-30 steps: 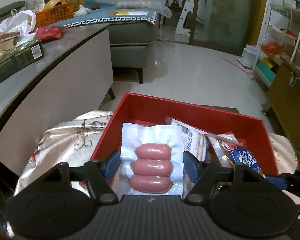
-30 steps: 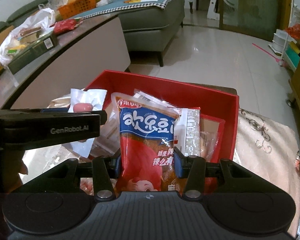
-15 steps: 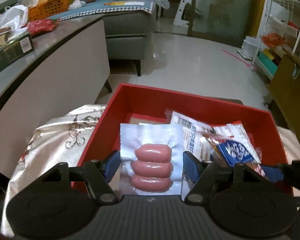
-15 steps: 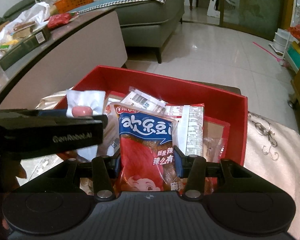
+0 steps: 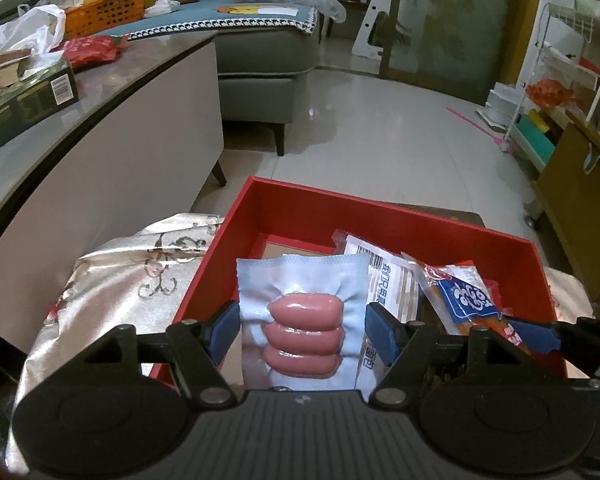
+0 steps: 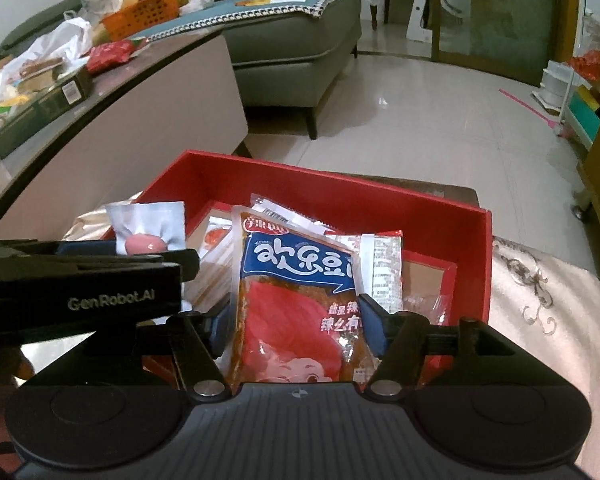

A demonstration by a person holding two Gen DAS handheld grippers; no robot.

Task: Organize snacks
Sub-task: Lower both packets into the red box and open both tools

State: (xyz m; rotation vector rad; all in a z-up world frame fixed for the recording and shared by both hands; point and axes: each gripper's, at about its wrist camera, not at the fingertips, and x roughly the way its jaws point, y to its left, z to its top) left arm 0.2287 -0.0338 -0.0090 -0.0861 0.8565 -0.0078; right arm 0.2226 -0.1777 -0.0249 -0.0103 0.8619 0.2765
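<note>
A clear pack of three pink sausages [image 5: 300,280] stands upright between the blue pads of my left gripper [image 5: 302,320], which is shut on it over the left part of the red box [image 5: 340,212]. In the right wrist view a red-and-blue snack pack [image 6: 296,272] lies between the fingers of my right gripper [image 6: 295,324]. Those jaws are opening and the pads are coming off the pack's edges. The pack leans on other packets inside the red box [image 6: 340,188]. The sausage pack [image 6: 148,236] shows above the left tool's black body [image 6: 80,280].
The box sits on a silvery patterned cloth [image 5: 132,280]. A grey-topped counter [image 5: 100,92] with a green carton [image 5: 24,100] and an orange basket [image 5: 104,12] runs along the left. A grey sofa [image 5: 260,52] stands behind, a wooden cabinet [image 5: 580,208] at the right.
The right gripper's jaws have spread apart and the red-and-blue pack has settled lower into the box. The left gripper keeps its hold on the sausage pack.
</note>
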